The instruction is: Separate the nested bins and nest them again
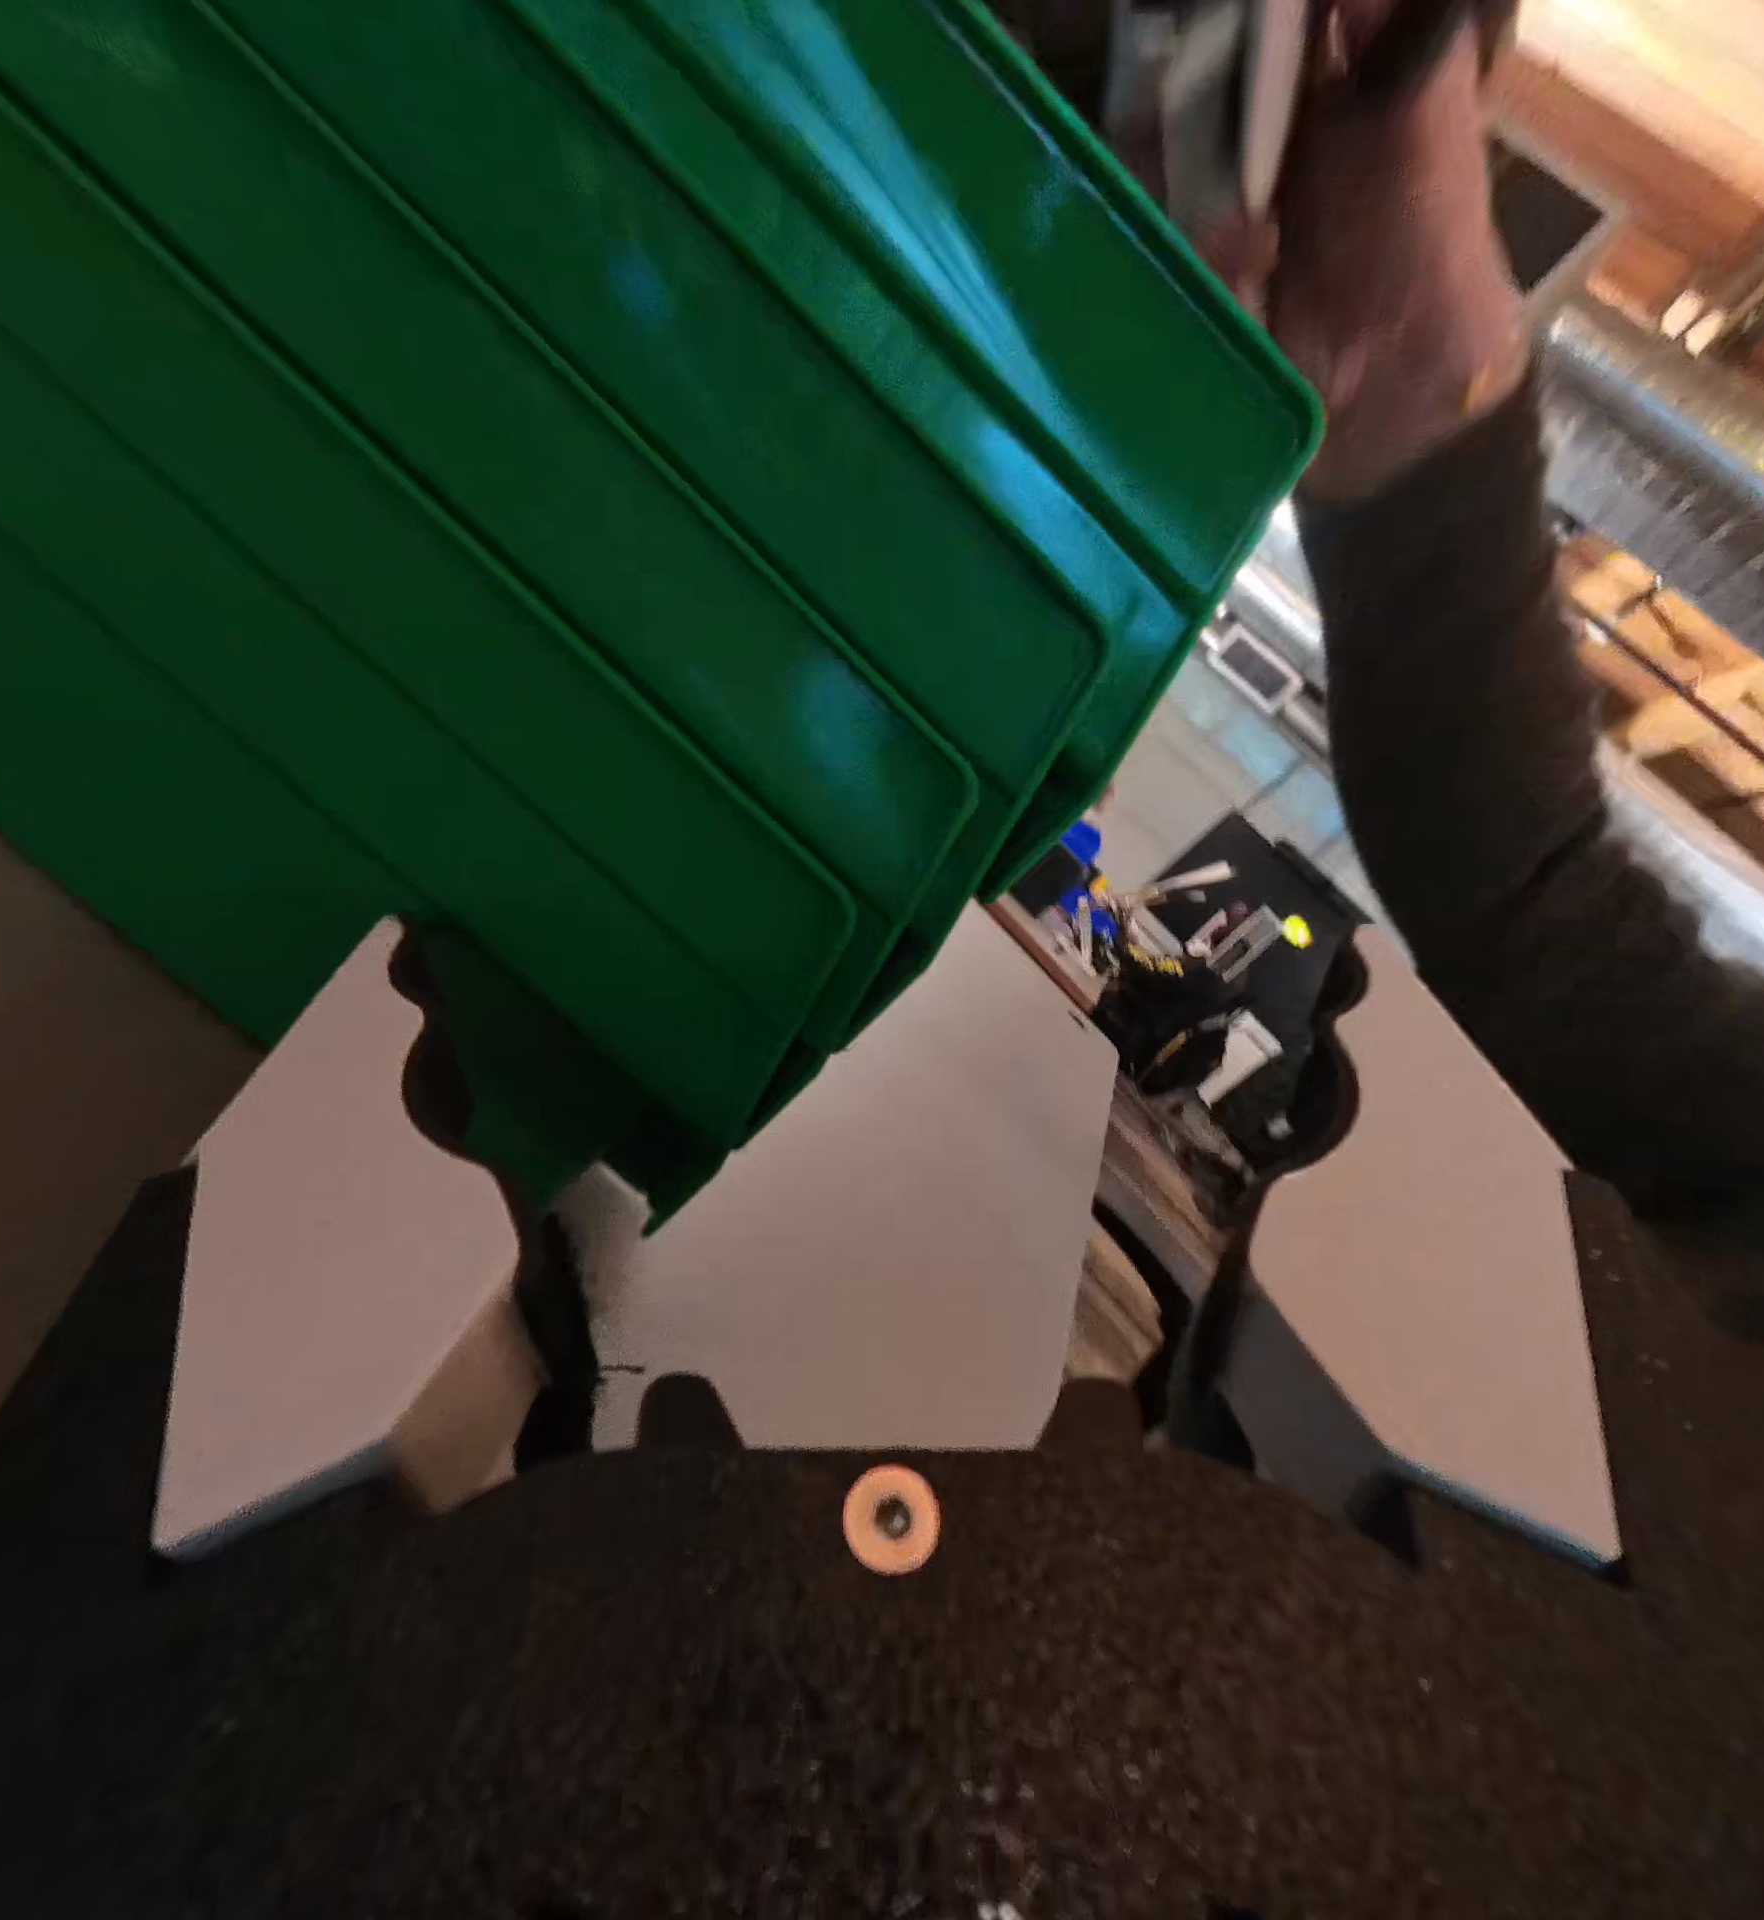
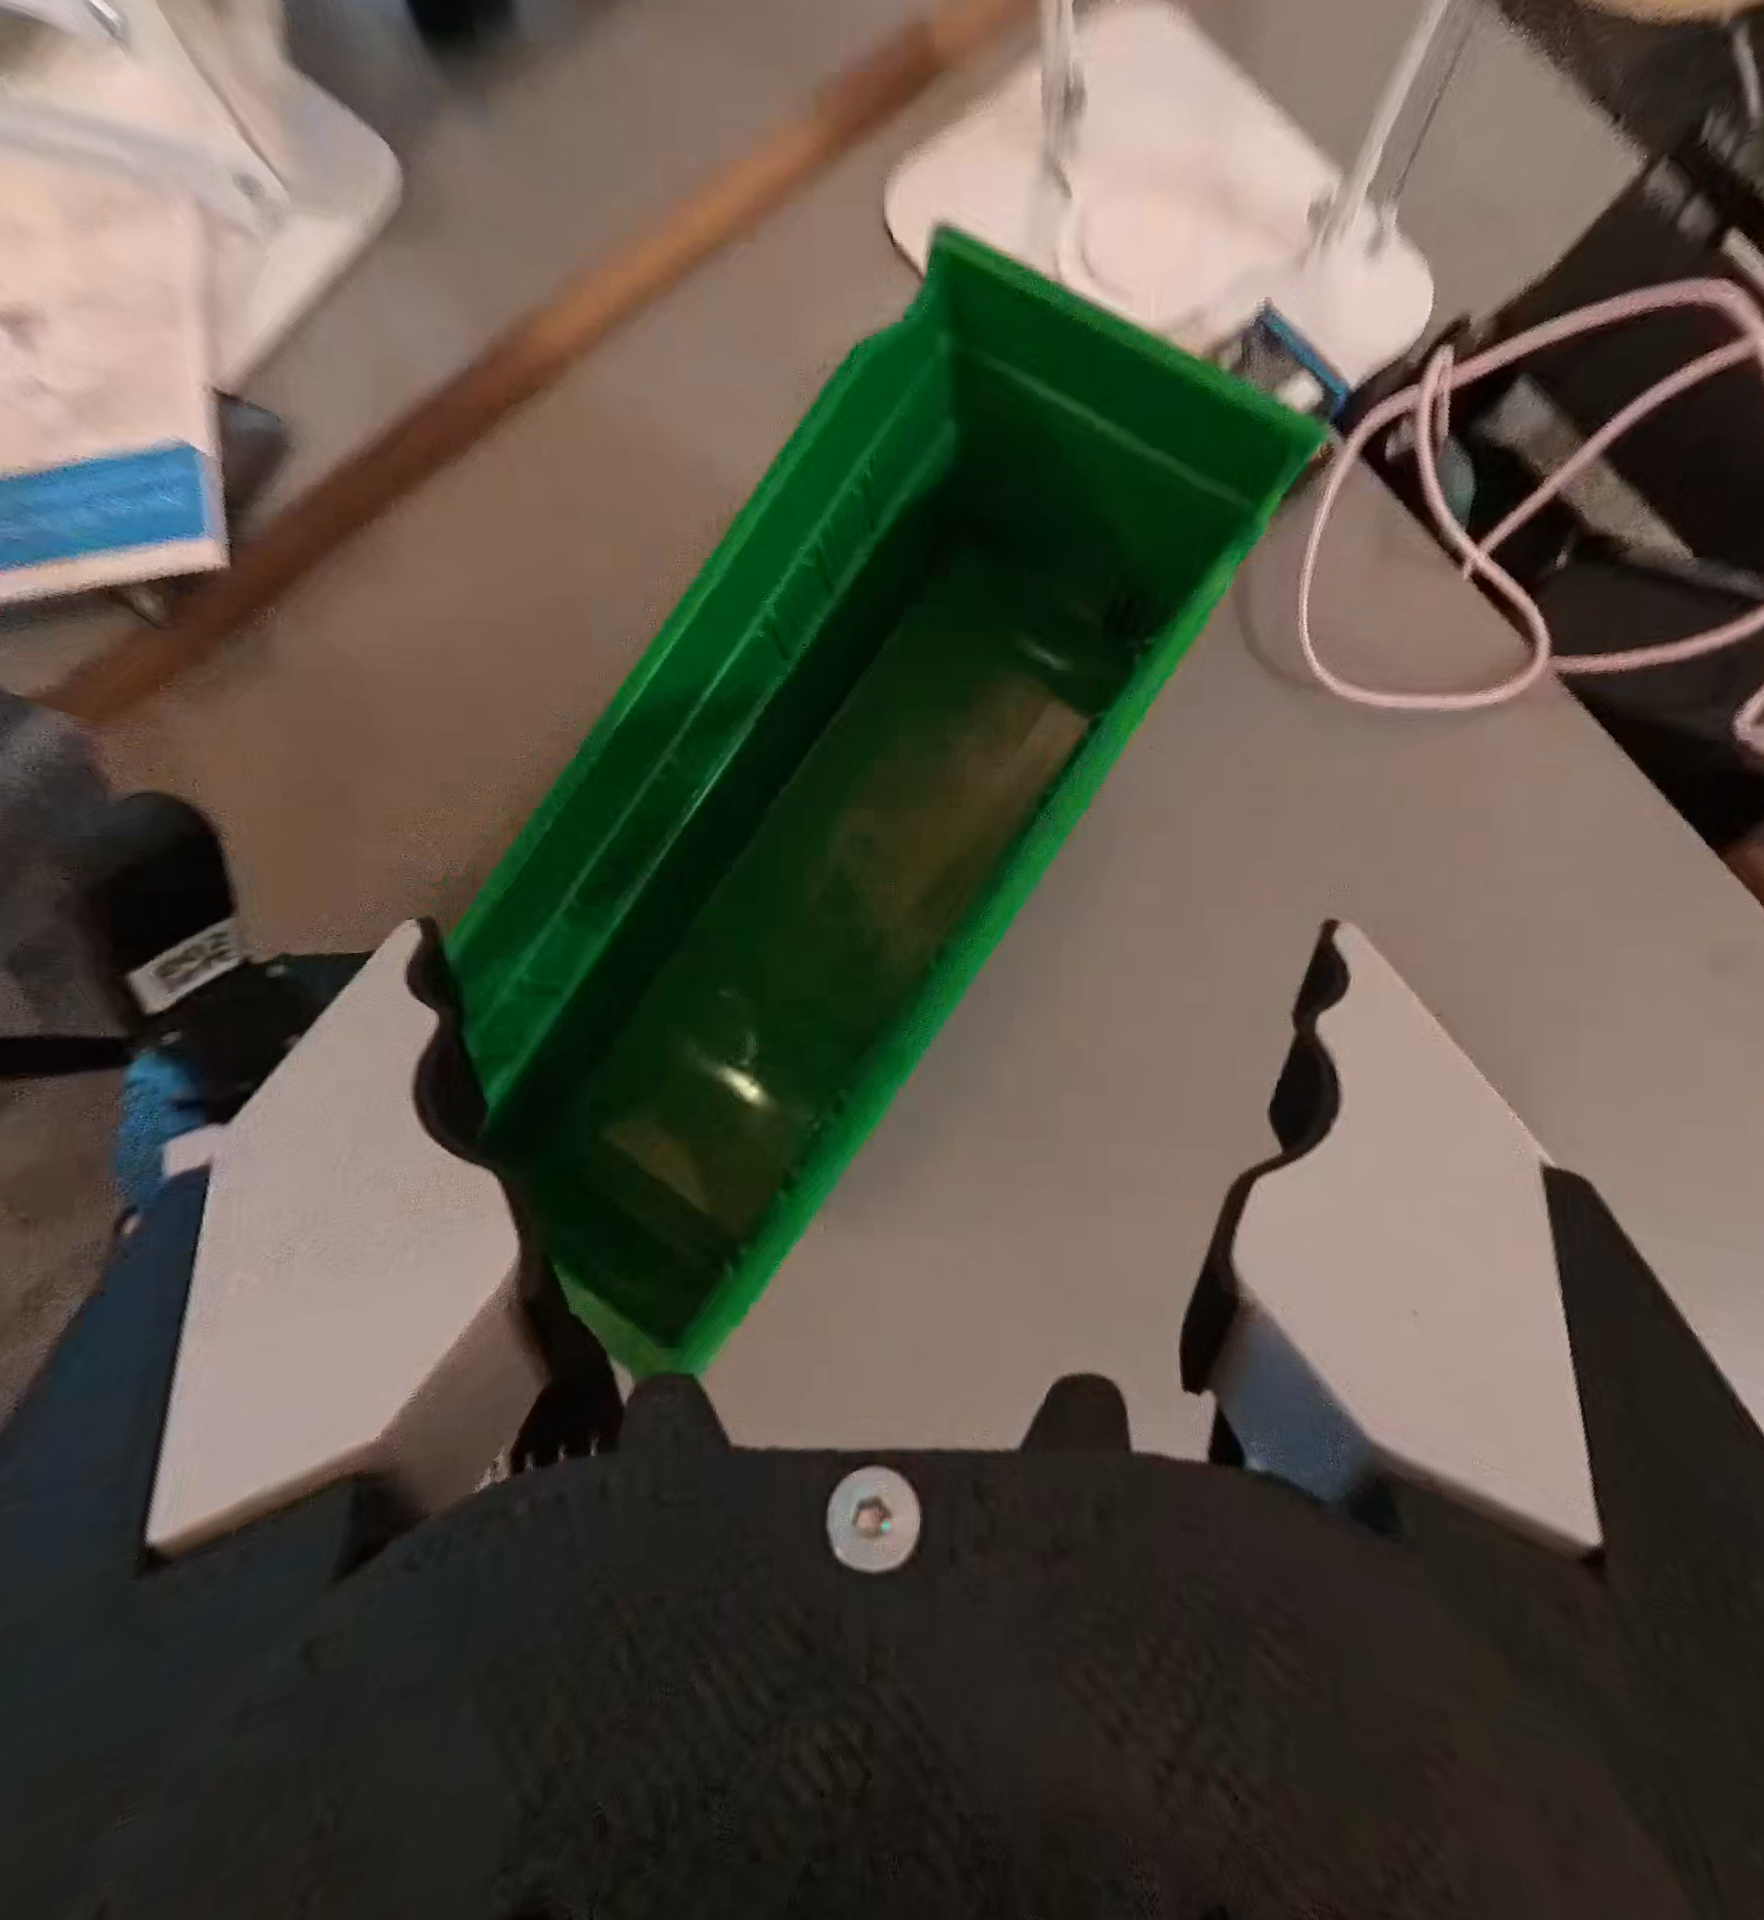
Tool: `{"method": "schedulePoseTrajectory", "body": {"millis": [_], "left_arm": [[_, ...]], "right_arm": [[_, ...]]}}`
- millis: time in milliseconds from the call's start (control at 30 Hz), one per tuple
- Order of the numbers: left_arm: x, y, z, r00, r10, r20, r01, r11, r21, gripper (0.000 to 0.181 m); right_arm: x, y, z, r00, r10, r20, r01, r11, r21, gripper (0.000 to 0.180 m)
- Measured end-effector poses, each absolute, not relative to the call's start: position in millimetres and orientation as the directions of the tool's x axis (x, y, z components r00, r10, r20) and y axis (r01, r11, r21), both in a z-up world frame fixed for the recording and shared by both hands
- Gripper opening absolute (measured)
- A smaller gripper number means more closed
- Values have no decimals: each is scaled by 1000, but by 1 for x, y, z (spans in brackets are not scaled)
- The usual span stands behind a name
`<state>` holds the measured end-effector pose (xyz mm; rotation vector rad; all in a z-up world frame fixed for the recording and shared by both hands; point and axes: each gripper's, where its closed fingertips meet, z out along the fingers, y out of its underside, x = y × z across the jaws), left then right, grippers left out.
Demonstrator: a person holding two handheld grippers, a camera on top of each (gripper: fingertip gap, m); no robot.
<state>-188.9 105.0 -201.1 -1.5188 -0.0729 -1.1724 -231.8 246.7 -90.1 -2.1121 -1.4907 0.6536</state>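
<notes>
Two claws stand spread wide, neither clenched on anything. At the left claw (image 1: 883,1049), its left finger (image 1: 442,1049) touches the lowest corner of a tilted stack of nested green plastic bins (image 1: 566,540), raised clear of the grey desk (image 1: 888,1226); a dark-sleeved arm (image 1: 1480,779) shows beyond. At the right claw (image 2: 878,1049), its left finger (image 2: 447,1060) touches the side wall of a single long green plastic bin (image 2: 836,790), empty, lying aslant on the desk (image 2: 1273,935). A pink cable (image 2: 1480,520) loops at the desk's far right edge.
</notes>
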Motion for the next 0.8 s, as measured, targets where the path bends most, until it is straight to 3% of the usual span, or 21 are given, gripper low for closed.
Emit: {"method": "schedulePoseTrajectory", "body": {"millis": [133,333,467,667,800], "left_arm": [[-168,103,-200,420,-597,684,583,-400,-707,158],[-209,99,-175,408,-618,672,732,-219,-645,157],[-216,95,-172,353,-635,688,769,-222,-600,155],[-210,100,-178,352,-615,705,751,-263,-605,154],[-203,104,-185,369,-597,712,727,-293,-621,154]], "right_arm": [[-253,252,-120,385,922,-35,821,-360,-444,157],[-256,243,-158,358,926,121,917,-324,-233,143],[-252,243,-152,368,909,193,925,-338,-173,129],[-252,245,-144,374,898,232,923,-334,-192,102],[-252,248,-129,372,893,252,922,-324,-212,100]]}}
